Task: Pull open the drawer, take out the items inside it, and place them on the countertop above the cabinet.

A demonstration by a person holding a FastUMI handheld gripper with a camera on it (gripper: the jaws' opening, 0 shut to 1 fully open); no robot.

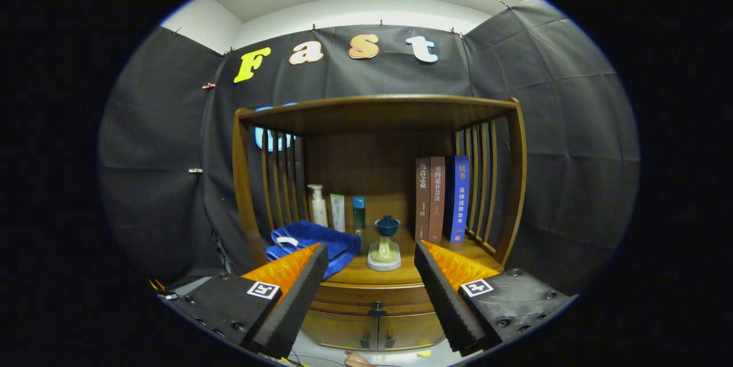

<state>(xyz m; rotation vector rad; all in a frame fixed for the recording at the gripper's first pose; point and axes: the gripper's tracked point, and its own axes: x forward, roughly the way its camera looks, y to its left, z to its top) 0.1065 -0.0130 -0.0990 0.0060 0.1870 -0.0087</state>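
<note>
You are holding the tool (371,248) released, its two fingers standing wide apart with nothing between the pads, and you are pointing it straight at the front of the wooden cabinet (240,184).

The relation that matters: the drawer (343,297) is sitting directly ahead of the tool and a little below the line of the fingers, in the gap between them. Its front is lying flush with the cabinet face, so it is reading as closed. Its long axis is running crosswise, from one finger to the other. The small dark knob (376,309) is showing at the middle of that front, almost on the tool's centre line and slightly nearer the right finger. Two small doors (343,330) are sitting just under it.

Above the drawer, the surface (401,272) is carrying a folded blue towel (312,238) just beyond the left finger, a white bottle (318,205), a pale tube (338,212) and a teal bottle (359,212) behind it, a blue lidded cup (386,227) on a pale stand between the fingertips, and three upright books (441,198) beyond the right finger.

What is inside the drawer is hidden. This is fitting two readings: a drawer with its contents waiting inside, or one shut again with the contents already among the things on the surface. I cannot tell which.
</note>
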